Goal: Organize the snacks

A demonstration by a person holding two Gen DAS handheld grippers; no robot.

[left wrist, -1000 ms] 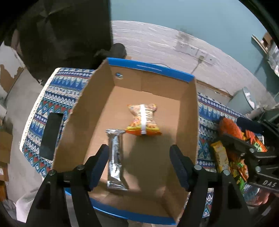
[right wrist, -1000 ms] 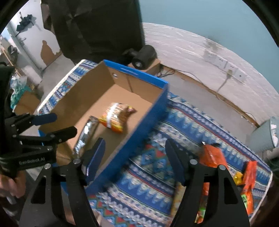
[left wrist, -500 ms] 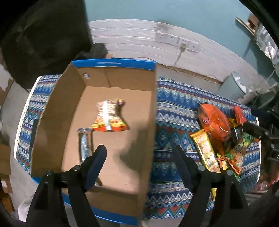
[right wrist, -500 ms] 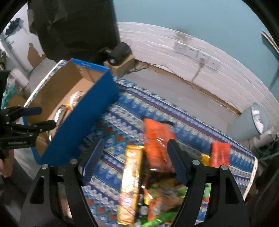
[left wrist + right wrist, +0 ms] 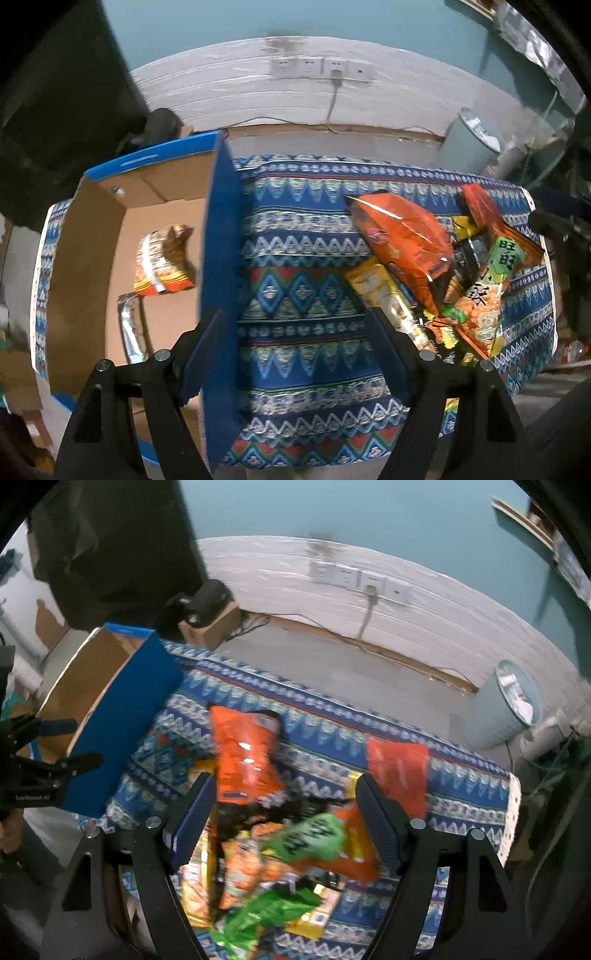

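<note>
A blue-sided cardboard box [image 5: 221,258] stands at the table's left end; it also shows in the right wrist view [image 5: 122,720]. Inside lie an orange patterned snack bag [image 5: 162,266] and a silver wrapper [image 5: 133,332]. A pile of snacks lies on the right of the patterned cloth: a big orange bag [image 5: 402,236] [image 5: 245,757], a yellow bar [image 5: 388,302], a green-labelled pack [image 5: 491,288] [image 5: 314,842], a small red-orange packet [image 5: 399,771]. My left gripper [image 5: 295,354] is open and empty above the cloth beside the box wall. My right gripper [image 5: 284,823] is open and empty above the pile.
The patterned tablecloth [image 5: 303,258] covers the table. Behind it are the floor, a white wall with sockets [image 5: 321,68] and a pale bin [image 5: 469,140] at right. A dark camera sits on a small carton [image 5: 207,613] behind the box.
Both grippers have swung right, away from the box. The left now hangs over the cloth past the box wall; the right has come over the snack pile. Both stayed open.
</note>
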